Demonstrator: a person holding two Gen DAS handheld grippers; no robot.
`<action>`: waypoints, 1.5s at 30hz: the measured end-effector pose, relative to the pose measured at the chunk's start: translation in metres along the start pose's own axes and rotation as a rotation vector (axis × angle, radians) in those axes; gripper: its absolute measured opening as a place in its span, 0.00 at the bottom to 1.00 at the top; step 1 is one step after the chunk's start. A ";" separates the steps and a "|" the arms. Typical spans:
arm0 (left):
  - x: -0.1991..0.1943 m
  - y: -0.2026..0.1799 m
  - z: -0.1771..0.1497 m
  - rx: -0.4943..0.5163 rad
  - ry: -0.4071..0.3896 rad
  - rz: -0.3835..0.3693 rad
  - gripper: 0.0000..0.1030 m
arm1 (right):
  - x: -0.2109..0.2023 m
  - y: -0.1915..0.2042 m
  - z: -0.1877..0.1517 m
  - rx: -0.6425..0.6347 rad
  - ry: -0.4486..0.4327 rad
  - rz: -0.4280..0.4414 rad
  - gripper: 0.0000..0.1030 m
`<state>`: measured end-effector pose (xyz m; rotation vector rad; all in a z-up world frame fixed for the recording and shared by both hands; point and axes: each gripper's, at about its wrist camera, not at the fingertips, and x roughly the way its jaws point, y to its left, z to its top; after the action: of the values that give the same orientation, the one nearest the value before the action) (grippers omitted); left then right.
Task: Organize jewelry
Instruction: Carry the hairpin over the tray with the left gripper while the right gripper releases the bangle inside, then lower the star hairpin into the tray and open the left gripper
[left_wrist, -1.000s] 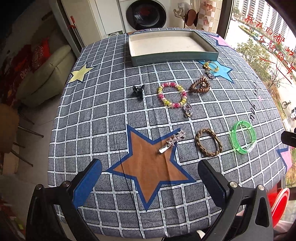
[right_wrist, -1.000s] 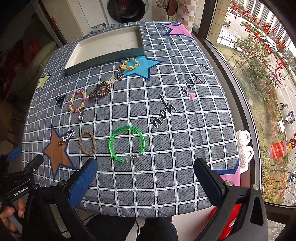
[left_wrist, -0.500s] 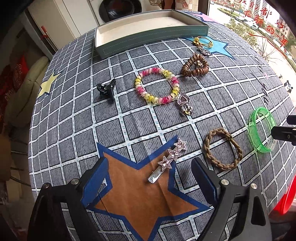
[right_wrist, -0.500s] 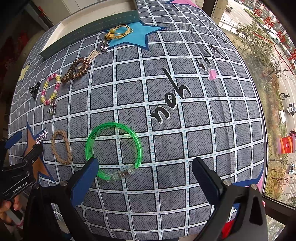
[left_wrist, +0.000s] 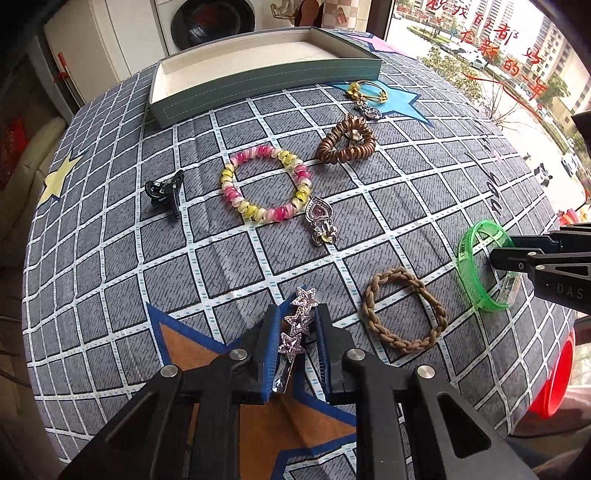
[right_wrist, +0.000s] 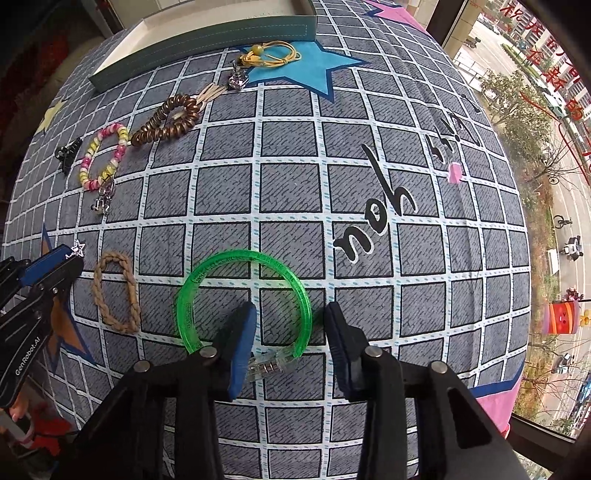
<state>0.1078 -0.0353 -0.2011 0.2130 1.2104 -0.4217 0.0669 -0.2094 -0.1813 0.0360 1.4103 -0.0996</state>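
Counting two star hairpins? No—

Showing one star clip (left_wrist: 297, 325), two grippers

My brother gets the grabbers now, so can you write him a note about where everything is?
Left gripper: jaws just closed on the star hair clip, which lies on the tablecloth.
Right gripper: jaws have just been closing, one finger inside the green bangle and one outside, pads not pressing yet.
On the cloth: braided tie, beaded bracelet, brown coil tie, black claw clip, heart charm, yellow cord piece.
Done: nothing shows in the tray.
Left: probably finish both grips, then carry every piece to the tray.
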 end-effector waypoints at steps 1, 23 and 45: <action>-0.001 0.004 0.001 -0.022 0.002 -0.018 0.31 | -0.002 0.006 0.003 0.001 0.001 -0.005 0.18; -0.056 0.058 0.103 -0.252 -0.151 -0.056 0.27 | -0.061 0.021 0.183 0.064 -0.134 0.263 0.07; 0.060 0.118 0.276 -0.350 -0.142 0.098 0.28 | 0.007 0.032 0.368 -0.016 -0.084 0.218 0.07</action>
<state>0.4124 -0.0455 -0.1698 -0.0584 1.1093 -0.1323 0.4333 -0.2092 -0.1307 0.1694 1.3144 0.0899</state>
